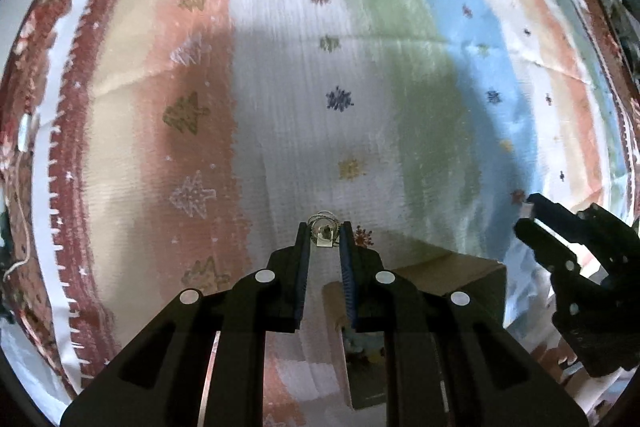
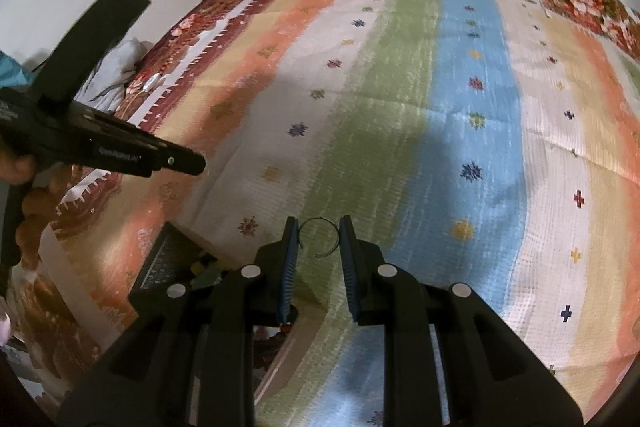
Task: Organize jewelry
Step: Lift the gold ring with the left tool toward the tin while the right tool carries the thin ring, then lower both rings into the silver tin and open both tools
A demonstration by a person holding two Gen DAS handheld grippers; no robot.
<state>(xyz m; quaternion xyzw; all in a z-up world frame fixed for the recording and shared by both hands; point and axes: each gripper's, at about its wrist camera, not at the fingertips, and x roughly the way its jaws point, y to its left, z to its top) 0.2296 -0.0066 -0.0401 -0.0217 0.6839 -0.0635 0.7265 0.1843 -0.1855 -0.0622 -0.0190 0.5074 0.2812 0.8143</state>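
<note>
A: While both tools hang above the striped bedspread (image 1: 280,67), we see the left gripper (image 1: 325,233) pinching a small piece of jewelry (image 1: 325,231) at its fingertips: a thin wire ring with a pale tag or setting at its middle. Its exact kind is too small for us to tell.

B: Agreed. From the right wrist we note the right gripper (image 2: 319,233) with its blue-padded fingers (image 2: 289,259) set a little apart, a thin dark wire hoop (image 2: 320,227) spanning the gap. Each end of the hoop lies against a pad, so we read it as held.

A: Below the left gripper we find an open cardboard box (image 1: 460,275), its inner wall brown; its contents are blurred.

B: In our right view the same box (image 2: 160,259) sits at lower left on the bedspread (image 2: 400,107), with small green and yellow items (image 2: 204,273) inside. The left gripper (image 2: 192,163) appears at left, held by a hand (image 2: 24,187).

A: At right in our left view, the right gripper (image 1: 528,215) shows beside the box.
</note>
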